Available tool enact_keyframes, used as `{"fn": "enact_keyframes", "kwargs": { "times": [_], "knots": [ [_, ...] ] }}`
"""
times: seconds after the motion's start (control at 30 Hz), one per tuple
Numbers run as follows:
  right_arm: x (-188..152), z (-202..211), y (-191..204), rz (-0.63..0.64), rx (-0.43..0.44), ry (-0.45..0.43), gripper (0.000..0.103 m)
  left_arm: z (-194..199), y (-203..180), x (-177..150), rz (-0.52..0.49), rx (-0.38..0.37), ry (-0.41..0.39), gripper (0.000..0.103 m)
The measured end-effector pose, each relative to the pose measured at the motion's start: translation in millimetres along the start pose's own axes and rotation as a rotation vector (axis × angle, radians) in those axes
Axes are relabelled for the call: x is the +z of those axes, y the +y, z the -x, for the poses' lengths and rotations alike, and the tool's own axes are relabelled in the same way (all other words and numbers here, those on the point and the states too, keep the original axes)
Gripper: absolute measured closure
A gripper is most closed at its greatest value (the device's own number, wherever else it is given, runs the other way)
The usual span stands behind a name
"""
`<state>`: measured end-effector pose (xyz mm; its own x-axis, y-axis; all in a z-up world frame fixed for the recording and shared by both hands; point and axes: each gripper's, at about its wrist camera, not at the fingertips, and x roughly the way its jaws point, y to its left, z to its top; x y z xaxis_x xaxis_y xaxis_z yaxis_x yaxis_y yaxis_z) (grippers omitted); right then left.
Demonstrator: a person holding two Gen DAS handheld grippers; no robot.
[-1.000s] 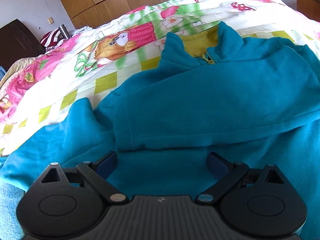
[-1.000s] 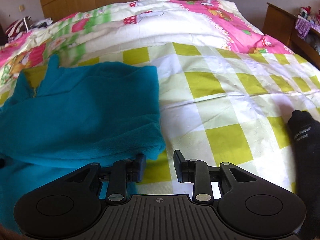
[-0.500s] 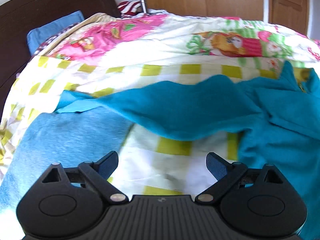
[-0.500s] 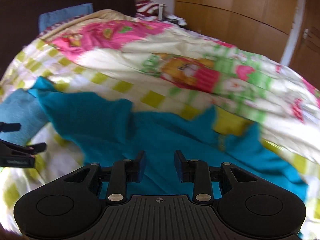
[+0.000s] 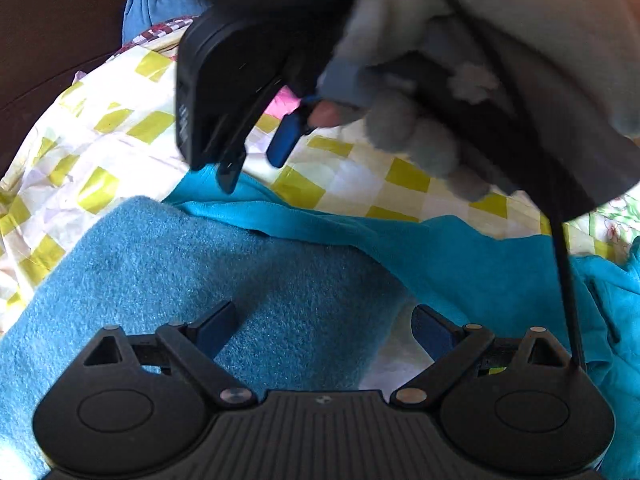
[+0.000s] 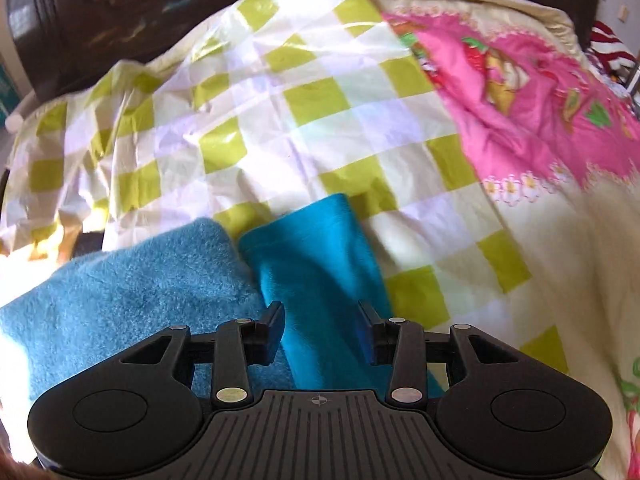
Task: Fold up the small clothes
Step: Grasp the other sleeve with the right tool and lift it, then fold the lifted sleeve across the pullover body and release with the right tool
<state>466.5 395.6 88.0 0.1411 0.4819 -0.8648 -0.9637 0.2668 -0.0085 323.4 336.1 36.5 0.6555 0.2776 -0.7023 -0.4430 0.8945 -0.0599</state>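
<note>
Both jaws are standing apart, holding nothing. The right gripper has swung over to the teal sleeve beside the blue towel, so it is probably getting ready to fold it in.

A teal fleece top lies on the bed, its sleeve seemingly stretched flat.

Our left tool hangs wide open over a fuzzy blue towel; beyond it the right tool reaches the teal fleece sleeve.
</note>
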Motion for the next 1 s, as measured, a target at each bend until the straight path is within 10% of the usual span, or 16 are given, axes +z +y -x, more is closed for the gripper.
{"fn": "enact_keyframes", "kwargs": {
  "times": [0.33, 0.6, 1.0],
  "knots": [
    [0.6, -33.8, 5.1, -0.065, -0.078, 0.062, 0.097, 0.8, 7.9, -2.9, -0.006, -0.043, -0.015, 0.000],
    [-21.5, 88.2, -71.5, -0.425, -0.054, -0.198, 0.097, 7.1, 2.0, 10.3, 0.007, -0.103, -0.024, 0.000],
    [-246.7, 325.5, -158.7, -0.948, -0.138, -0.605, 0.097, 55.7, -145.1, 31.0, -0.294, -0.250, -0.127, 0.000]
  ]
}}
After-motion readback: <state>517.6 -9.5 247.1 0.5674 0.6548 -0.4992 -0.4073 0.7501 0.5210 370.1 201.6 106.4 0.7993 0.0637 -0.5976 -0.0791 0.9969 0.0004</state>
